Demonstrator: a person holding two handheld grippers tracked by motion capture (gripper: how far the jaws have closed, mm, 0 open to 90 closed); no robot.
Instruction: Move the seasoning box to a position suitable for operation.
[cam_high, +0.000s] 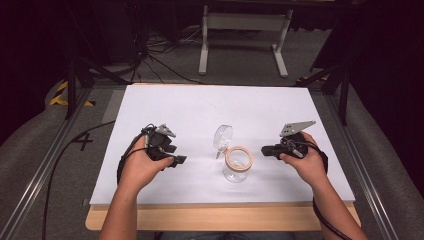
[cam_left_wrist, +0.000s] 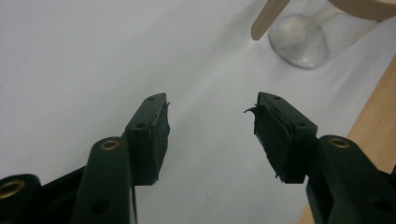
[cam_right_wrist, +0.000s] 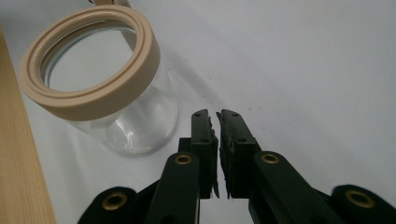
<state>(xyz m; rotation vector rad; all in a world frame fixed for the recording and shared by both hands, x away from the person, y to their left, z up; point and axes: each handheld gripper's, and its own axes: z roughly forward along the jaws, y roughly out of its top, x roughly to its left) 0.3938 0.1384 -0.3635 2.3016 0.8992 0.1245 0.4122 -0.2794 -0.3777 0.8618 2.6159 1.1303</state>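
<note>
Standing upright, glass jar (cam_high: 237, 165) mouth up, left gripper (cam_high: 181, 160) fingers apart, right gripper (cam_high: 263, 149) fingers together

One sign can be read — a dark digit "4" (cam_high: 84, 141) marked on the grey floor (cam_high: 30, 165) just left of the table, beside the metal rail. It looks painted or taped on, though the high view is too coarse to tell which.
</note>
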